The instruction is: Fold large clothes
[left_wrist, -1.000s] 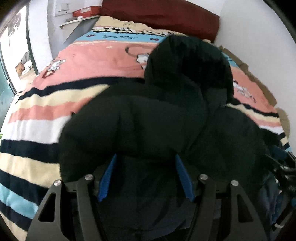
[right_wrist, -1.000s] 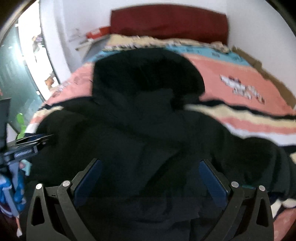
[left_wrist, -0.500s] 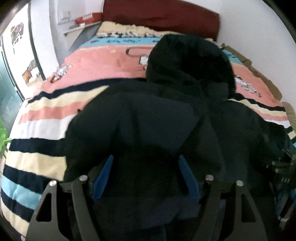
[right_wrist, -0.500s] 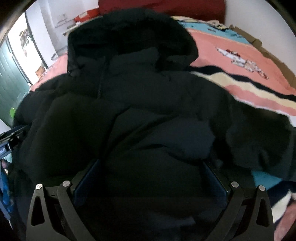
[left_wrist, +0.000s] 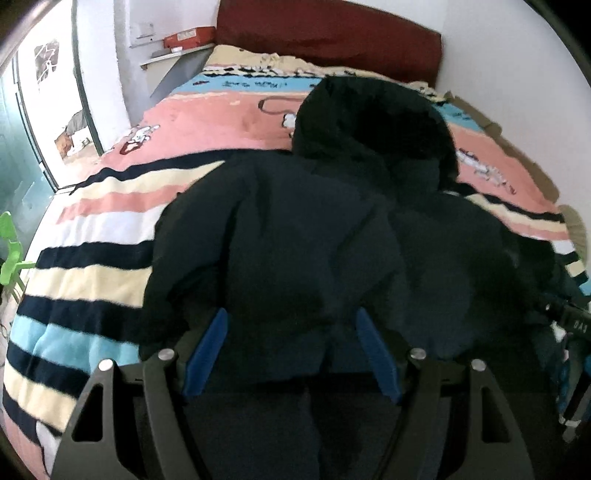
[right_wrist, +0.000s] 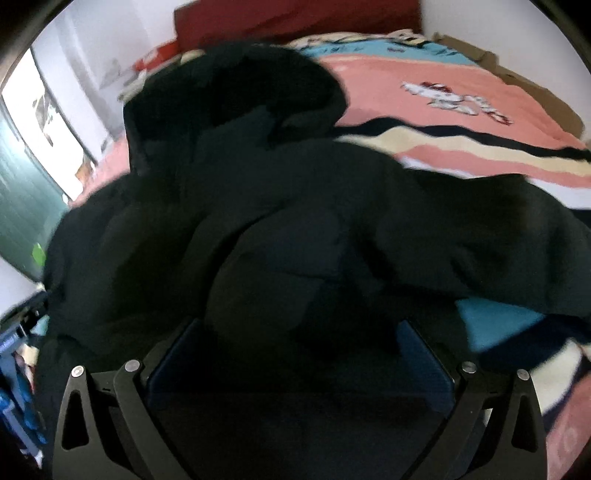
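Observation:
A large black hooded jacket lies on a striped bed, its hood toward the headboard. My left gripper has its blue pads apart, with the jacket's near hem bunched between them. My right gripper also stands wide, and its blue pads flank a puffed fold of the jacket. The jacket's right sleeve spreads out to the right over the bedspread. Dark fabric hides the fingertips of both grippers.
The bedspread has pink, cream, navy and light blue stripes. A dark red headboard stands at the far end, against a white wall. A shelf with a red box is at the far left. A green object sits left of the bed.
Both grippers have pushed forward with the jacket's lower part, which now lies bunched up over the body. The right view has swung left and closer to the fabric.

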The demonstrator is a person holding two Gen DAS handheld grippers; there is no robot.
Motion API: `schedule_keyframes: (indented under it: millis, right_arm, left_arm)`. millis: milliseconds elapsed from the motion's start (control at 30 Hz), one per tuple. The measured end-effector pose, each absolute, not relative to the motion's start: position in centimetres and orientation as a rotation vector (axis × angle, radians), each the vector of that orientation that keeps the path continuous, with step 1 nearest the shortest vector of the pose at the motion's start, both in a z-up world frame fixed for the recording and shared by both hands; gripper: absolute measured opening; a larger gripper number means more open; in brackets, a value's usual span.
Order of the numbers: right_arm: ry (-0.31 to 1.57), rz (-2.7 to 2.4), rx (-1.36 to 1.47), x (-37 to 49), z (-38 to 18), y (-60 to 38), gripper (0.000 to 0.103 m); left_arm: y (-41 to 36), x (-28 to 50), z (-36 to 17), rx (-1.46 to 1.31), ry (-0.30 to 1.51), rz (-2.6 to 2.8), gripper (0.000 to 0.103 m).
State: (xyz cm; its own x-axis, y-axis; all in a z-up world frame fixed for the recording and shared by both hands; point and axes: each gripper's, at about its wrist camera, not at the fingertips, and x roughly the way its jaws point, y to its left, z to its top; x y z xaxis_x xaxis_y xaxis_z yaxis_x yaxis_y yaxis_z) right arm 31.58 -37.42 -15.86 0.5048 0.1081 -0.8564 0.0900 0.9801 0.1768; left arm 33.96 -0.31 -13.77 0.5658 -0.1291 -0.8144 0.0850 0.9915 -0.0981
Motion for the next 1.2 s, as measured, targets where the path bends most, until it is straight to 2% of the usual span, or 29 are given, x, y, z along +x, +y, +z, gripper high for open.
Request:
schedule_keyframes:
  millis: [200, 467, 767, 1000, 1033, 1100, 1133, 1200]
  right_arm:
    - [0.947, -0.09, 0.279, 27.6, -12.4, -45.2, 0.102]
    - [0.879, -0.392, 0.342, 23.4, -10.6, -61.5, 0.102]
    - [0.916, -0.628, 0.475, 21.6, -14.4, -75.2, 0.102]
    - [0.943, -0.616, 0.609, 21.9, -18.9, -78.2, 0.1]
    - [0.938, -0.61, 0.616, 21.9, -19.2, -78.4, 0.096]
    - [0.936, -0.594, 0.61, 21.9, -19.3, -78.2, 0.079]
    - [0.928, -0.562, 0.624, 22.1, -19.3, -78.2, 0.057]
    - [0.923, -0.541, 0.638, 22.5, -19.4, -78.2, 0.046]
  left_arm:
    - [0.3, 30.6, -11.2, -0.149, 0.954, -0.14, 0.071]
    - [0.5, 28.2, -10.3, -0.222, 0.942, -0.137, 0.071]
    - [0.4, 27.3, -12.2, -0.247, 0.981, -0.112, 0.071]
    - [0.6, 27.4, -13.3, -0.25, 1.002, -0.088, 0.071]
    - [0.6, 27.5, -13.5, -0.249, 1.007, -0.087, 0.071]
    - [0.6, 27.5, -14.0, -0.251, 1.017, -0.085, 0.071]
    - [0.6, 27.4, -14.2, -0.254, 1.02, -0.085, 0.071]
    - [0.5, 27.3, -14.6, -0.26, 1.027, -0.086, 0.071]
